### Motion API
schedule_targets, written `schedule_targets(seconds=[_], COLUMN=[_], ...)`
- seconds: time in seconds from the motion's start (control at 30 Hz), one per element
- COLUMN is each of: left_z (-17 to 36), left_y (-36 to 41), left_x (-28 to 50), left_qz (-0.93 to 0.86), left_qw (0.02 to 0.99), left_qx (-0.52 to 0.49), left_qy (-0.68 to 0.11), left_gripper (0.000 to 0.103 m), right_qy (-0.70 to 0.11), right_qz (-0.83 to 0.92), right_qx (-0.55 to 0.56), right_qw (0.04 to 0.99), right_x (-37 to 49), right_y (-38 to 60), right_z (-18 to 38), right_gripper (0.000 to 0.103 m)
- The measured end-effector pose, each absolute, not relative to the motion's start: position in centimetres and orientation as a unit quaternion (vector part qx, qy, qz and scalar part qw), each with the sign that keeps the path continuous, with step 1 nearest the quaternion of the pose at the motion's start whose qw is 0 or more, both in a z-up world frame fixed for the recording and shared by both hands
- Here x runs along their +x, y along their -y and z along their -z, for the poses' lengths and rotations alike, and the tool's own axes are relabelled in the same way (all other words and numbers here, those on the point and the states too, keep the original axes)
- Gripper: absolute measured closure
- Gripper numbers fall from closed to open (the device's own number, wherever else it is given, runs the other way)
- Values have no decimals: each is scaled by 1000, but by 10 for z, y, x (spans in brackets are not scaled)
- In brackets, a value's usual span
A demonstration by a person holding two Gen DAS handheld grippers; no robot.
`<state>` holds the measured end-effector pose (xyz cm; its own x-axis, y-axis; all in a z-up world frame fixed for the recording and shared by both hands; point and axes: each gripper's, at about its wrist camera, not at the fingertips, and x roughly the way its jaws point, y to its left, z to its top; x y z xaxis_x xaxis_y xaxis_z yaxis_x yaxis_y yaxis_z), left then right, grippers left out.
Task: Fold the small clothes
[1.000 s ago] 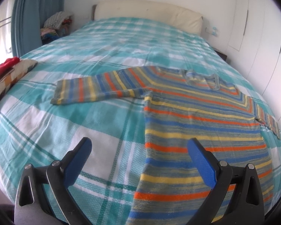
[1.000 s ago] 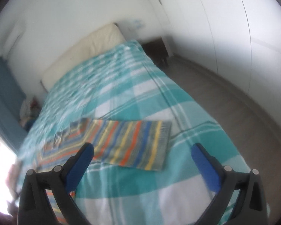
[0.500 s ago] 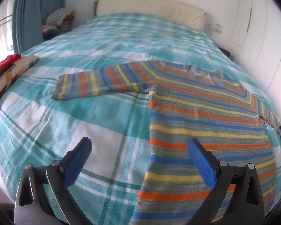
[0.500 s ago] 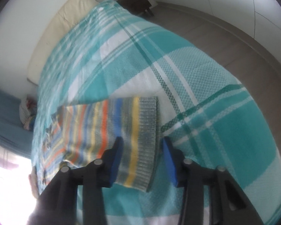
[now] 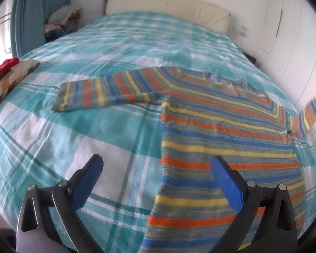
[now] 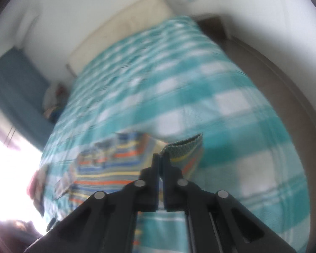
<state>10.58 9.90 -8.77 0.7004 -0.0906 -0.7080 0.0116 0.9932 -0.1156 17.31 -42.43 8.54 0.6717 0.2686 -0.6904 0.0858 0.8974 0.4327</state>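
Observation:
A small striped knit sweater [image 5: 216, 126] in blue, orange, yellow and grey lies flat on the bed, its left sleeve [image 5: 99, 92] stretched out to the left. My left gripper [image 5: 158, 179] is open and empty, hovering over the sweater's lower left edge. My right gripper [image 6: 160, 158] is shut on the cuff of the right sleeve [image 6: 183, 147] and holds it lifted off the bed. The raised sleeve also shows in the left wrist view [image 5: 311, 111] at the far right.
The bed has a teal and white plaid cover [image 5: 94, 137] and a cream headboard [image 5: 168, 8]. A patterned cushion with a red item [image 5: 8, 73] lies at the left edge. A clothes pile [image 5: 63, 19] sits by the blue curtain. White wardrobes [image 5: 294, 31] stand right.
My right gripper came down over the right sleeve's cuff, shut on it and lifted it off the bed. My left gripper stayed open and shifted only slightly.

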Motion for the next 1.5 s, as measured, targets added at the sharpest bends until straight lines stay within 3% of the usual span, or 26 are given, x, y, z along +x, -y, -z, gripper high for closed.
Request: schedule_targets(seconds=[0.2, 0.47, 0.5, 0.57, 0.6, 0.73, 0.93, 1.17, 1.5], left_z=[92, 97, 97, 98, 99, 98, 99, 101, 105], left_y=[-98, -105, -106, -108, -109, -113, -108, -102, -94], left_x=[105, 114, 115, 117, 117, 118, 116, 113, 115], left_qz=[6, -4, -7, -10, -12, -12, -4, -2, -4], left_qw=[923, 916, 916, 914, 914, 912, 910, 910, 910], left_qx=[-16, -22, -22, -25, -28, -38, -38, -25, -8], left_qy=[-384, -400, -401, -404, -405, -408, -412, -414, -415], left_gripper=[1, 1, 1, 1, 1, 1, 1, 1, 1], right_qy=[-420, -451, -459, -467, -457, -446, -452, -460, -448], right_qz=[-136, -185, -191, -188, -187, -176, -126, -48, -57], right_qx=[166, 126, 139, 171, 189, 233, 203, 61, -50], right_qw=[882, 864, 856, 847, 849, 846, 859, 885, 891], right_x=[244, 299, 307, 314, 313, 300, 255, 164, 142], right_y=[299, 204, 199, 200, 203, 235, 289, 336, 306], right_z=[-91, -42, -33, -23, -22, -22, -3, 42, 63], right_gripper=[101, 98, 94, 48, 42, 41, 39, 39, 38])
